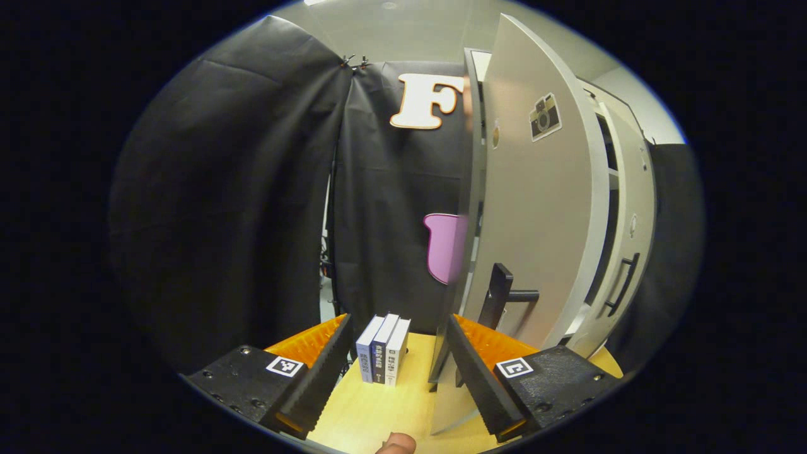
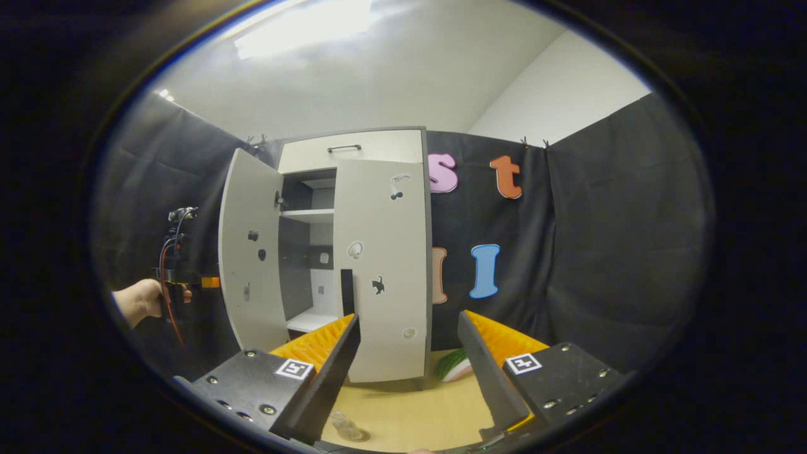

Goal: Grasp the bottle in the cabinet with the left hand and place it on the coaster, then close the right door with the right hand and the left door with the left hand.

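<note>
The left gripper (image 1: 398,372) stands wide open and holds nothing. It sits just beside the outer face of the left door (image 1: 536,208), which still hangs open, with its handle (image 1: 504,293) near the right finger. Three books (image 1: 383,350) stand on the table (image 1: 372,416) ahead.

The right gripper (image 2: 410,378) is also wide open and empty. It is well apart from the cabinet (image 2: 353,146). The right door (image 2: 384,265) looks closed or almost closed; I cannot tell if it is fully shut. In the right gripper view the bottle (image 2: 345,427) stands on the table by the left finger, outside the cabinet; the coaster under it is too unclear to confirm.

So the bottle step and the right door seem done. What is left, in my judgement, is to push the left door shut.
</note>
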{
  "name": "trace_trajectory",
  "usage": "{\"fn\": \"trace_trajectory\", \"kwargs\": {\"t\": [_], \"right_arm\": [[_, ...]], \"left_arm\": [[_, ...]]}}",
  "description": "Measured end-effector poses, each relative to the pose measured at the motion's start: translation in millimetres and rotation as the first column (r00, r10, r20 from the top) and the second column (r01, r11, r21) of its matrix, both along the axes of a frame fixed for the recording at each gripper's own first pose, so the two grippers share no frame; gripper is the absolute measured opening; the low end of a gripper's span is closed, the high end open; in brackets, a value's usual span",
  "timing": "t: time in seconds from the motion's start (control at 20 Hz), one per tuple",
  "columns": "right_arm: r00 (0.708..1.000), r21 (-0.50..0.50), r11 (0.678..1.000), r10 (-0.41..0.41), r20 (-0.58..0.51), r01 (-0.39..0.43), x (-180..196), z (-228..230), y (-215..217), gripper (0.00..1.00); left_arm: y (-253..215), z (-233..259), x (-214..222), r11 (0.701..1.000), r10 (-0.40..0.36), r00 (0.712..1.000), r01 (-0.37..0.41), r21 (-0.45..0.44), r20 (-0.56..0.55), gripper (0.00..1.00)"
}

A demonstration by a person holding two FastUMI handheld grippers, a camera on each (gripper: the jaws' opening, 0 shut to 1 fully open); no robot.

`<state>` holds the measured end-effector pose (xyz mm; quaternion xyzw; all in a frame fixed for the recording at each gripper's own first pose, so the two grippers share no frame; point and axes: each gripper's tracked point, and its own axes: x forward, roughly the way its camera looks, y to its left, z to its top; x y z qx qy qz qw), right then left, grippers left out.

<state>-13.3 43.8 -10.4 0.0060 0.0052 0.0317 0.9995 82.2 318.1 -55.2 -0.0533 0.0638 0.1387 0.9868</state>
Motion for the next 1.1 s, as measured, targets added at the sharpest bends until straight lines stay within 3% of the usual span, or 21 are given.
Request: {"fn": "trace_trajectory", "kwargs": {"t": [0.05, 0.15, 0.25, 0.3, 0.35, 0.4, 0.45, 0.5, 0.6, 0.65, 0.8, 1.05, 1.1], "right_arm": [[1.000, -0.004, 1.000, -0.005, -0.001, 0.005, 1, -1, -2, 0.95], [1.000, -0.014, 1.000, -0.012, -0.004, 0.012, -1, -2, -2, 0.95], [1.000, -0.015, 1.000, -0.016, -0.012, 0.015, 1, -6, 0, 0.95], [1.000, -0.013, 1.000, -0.019, -0.016, 0.019, 3, -6, -1, 0.95], [1.000, -0.015, 1.000, -0.026, -0.016, 0.025, 4, -5, -4, 0.95], [0.999, -0.020, 0.999, -0.035, -0.014, 0.035, 7, -3, -9, 0.95], [0.999, -0.024, 0.999, -0.044, -0.010, 0.044, 11, -1, -17, 0.95], [0.999, -0.025, 0.998, -0.050, -0.009, 0.050, 18, -1, -22, 0.95], [0.998, -0.024, 0.998, -0.056, -0.010, 0.056, 23, -3, -27, 0.95], [0.998, -0.027, 0.998, -0.061, -0.009, 0.061, 25, -2, -30, 0.95], [0.999, -0.049, 0.998, -0.051, -0.005, 0.051, 28, 0, -31, 0.95], [0.998, -0.047, 0.997, -0.064, 0.005, 0.064, 33, 4, -44, 0.95], [0.998, -0.043, 0.997, -0.069, 0.001, 0.069, 32, 2, -47, 0.95]], "left_arm": [[-6, -1, 1, 1.000, -0.011, 1.000, 0.011, -0.010, 0.003, 0.91], [-23, 0, 4, 0.999, -0.047, 0.999, 0.047, -0.011, 0.011, 0.95], [-38, 0, 8, 0.997, -0.076, 0.997, 0.076, 0.001, 0.005, 0.91], [-44, 1, 10, 0.996, -0.087, 0.996, 0.087, 0.015, 0.001, 0.95], [-49, 2, 11, 0.995, -0.094, 0.996, 0.094, 0.026, 0.002, 0.91], [-53, 2, 13, 0.995, -0.095, 0.995, 0.095, 0.021, 0.005, 1.00], [-58, 0, 14, 0.995, -0.100, 0.995, 0.100, 0.014, 0.006, 0.91], [-62, 0, 15, 0.994, -0.106, 0.994, 0.106, 0.010, 0.007, 0.95], [-68, 1, 19, 0.994, -0.109, 0.994, 0.109, 0.017, 0.006, 0.95], [-70, 2, 22, 0.994, -0.108, 0.994, 0.108, 0.025, 0.007, 0.91], [-70, 2, 27, 0.996, -0.092, 0.996, 0.092, 0.024, 0.015, 1.00], [-79, 0, 34, 0.993, -0.106, 0.994, 0.108, -0.043, 0.038, 0.91], [-82, 1, 35, 0.993, -0.110, 0.993, 0.111, -0.040, 0.038, 0.95]]}}
